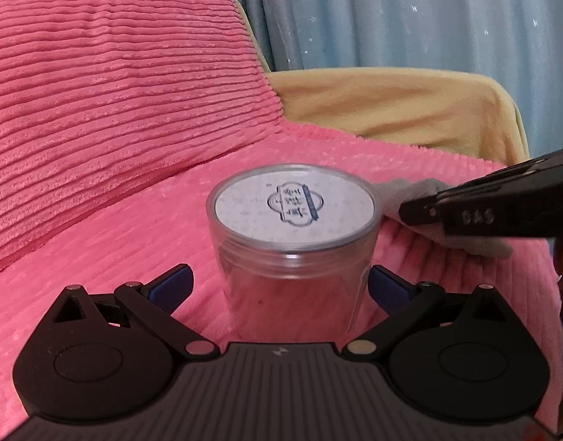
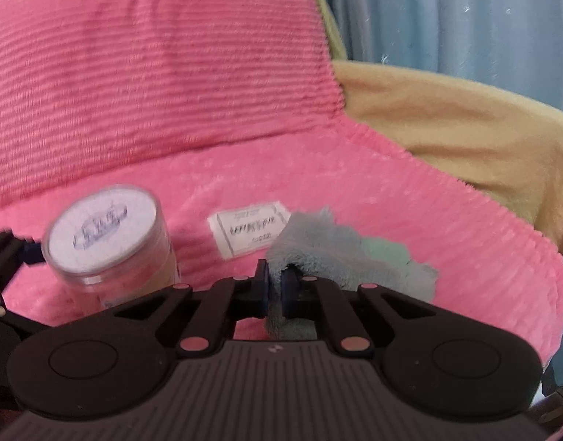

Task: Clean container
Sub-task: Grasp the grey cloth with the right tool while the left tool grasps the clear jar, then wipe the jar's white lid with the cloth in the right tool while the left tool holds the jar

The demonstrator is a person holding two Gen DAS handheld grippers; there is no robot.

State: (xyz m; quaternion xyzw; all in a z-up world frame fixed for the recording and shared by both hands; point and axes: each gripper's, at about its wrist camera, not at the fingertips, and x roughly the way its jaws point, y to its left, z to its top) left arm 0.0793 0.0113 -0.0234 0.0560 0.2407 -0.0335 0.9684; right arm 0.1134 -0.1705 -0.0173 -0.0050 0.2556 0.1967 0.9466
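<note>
Covering the seat, a pink ribbed blanket (image 1: 134, 117) carries the clear container (image 1: 292, 242) between the spread left tongs (image 1: 279, 286). Right tongs (image 2: 275, 290) pinch a grey cloth (image 2: 340, 253); the label's (image 2: 250, 233) print is blurred

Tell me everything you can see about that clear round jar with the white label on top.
The clear plastic jar is a short cylinder standing upright on the pink ribbed blanket. Its transparent lid carries a round white label with a dark blue emblem, too blurred to read. Ridges, probably threading, ring the wall just under the lid. It looks empty; pink shows through. The left gripper straddles it, blue pads open on either side, not clearly touching. A grey fluffy cloth, pinched by the right gripper, lies nearby.
</note>
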